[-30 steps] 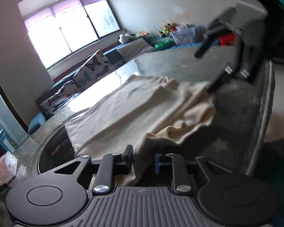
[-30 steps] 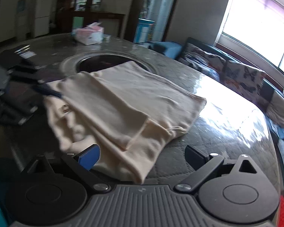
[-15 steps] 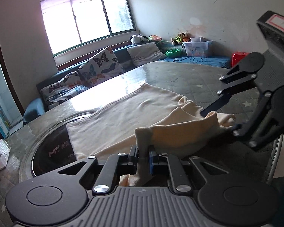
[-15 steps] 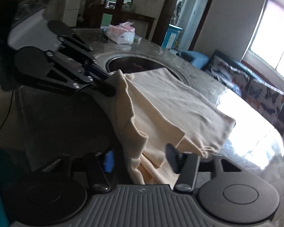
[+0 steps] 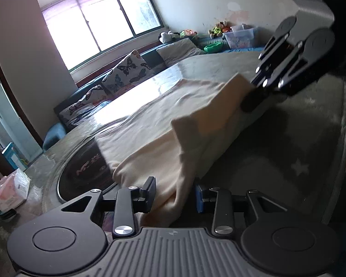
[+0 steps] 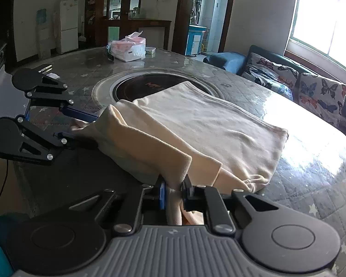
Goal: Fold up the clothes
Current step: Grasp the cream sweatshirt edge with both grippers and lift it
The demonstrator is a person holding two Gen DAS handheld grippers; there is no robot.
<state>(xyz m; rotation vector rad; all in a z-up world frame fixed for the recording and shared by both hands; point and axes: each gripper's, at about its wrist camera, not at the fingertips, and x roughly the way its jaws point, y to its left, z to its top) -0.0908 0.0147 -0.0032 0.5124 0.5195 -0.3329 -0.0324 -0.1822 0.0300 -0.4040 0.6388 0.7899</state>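
Note:
A cream garment (image 5: 173, 115) (image 6: 207, 127) lies partly folded on the round table (image 6: 311, 161). Its near edge is lifted between the two grippers. My left gripper (image 5: 174, 195) has its jaws opening, with a hanging fold of the cloth loose between the pads. From the right wrist it shows at the left (image 6: 87, 129), with bunched cloth between its fingers. My right gripper (image 6: 173, 191) is closing, and its pads pinch a raised fold at the garment's near corner. In the left wrist view it is at the upper right (image 5: 251, 99), holding up that corner.
A dark round hob (image 6: 145, 87) is set into the table, partly under the garment. A pink tissue pack (image 6: 128, 50) sits at the table's far side. A sofa with butterfly cushions (image 6: 311, 90) runs under the window. The table's edge (image 5: 343, 138) is close on the right.
The right gripper's jaws went from wide apart to pinched on the fold. The left gripper's jaws, tight on the cloth half a second ago, have spread. The held edge is stretched between the grippers.

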